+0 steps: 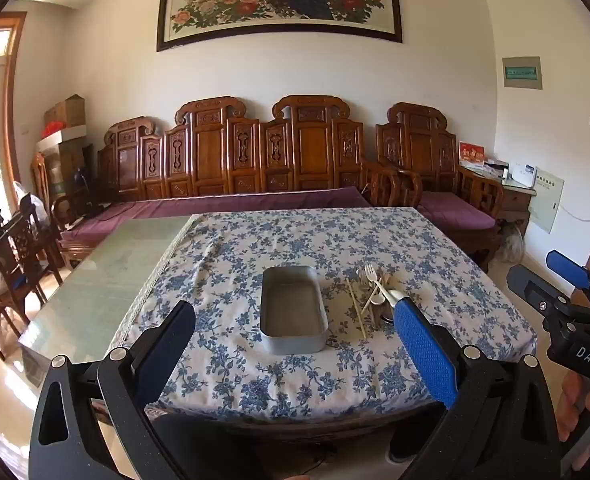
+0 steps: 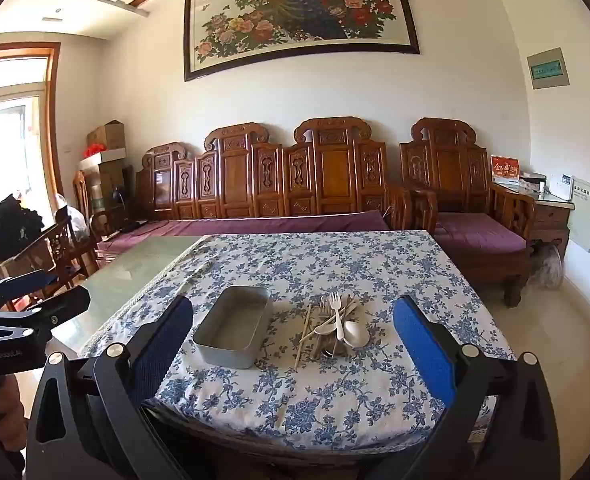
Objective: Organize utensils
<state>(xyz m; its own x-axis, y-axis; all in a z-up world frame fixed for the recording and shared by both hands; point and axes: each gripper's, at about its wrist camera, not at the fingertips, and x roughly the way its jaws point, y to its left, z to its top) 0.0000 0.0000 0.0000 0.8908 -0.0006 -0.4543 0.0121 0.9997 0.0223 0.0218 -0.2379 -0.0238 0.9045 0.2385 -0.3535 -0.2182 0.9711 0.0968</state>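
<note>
An empty grey metal tray [image 1: 293, 312] [image 2: 235, 326] stands on the blue floral tablecloth. To its right lies a heap of utensils [image 1: 373, 294] [image 2: 333, 326]: white plastic forks, white spoons, wooden chopsticks and some metal pieces. My left gripper [image 1: 295, 344] is open and empty, held above the table's near edge in front of the tray. My right gripper [image 2: 293, 336] is open and empty, also back at the near edge, facing the tray and heap. Each gripper shows at the edge of the other's view: the right one [image 1: 567, 280], the left one [image 2: 35, 292].
The floral cloth [image 1: 303, 240] covers the right part of the table; bare green glass top [image 1: 111, 276] lies to the left. A carved wooden sofa [image 1: 255, 160] with purple cushions stands behind. Wooden chairs [image 1: 19, 248] stand at the left.
</note>
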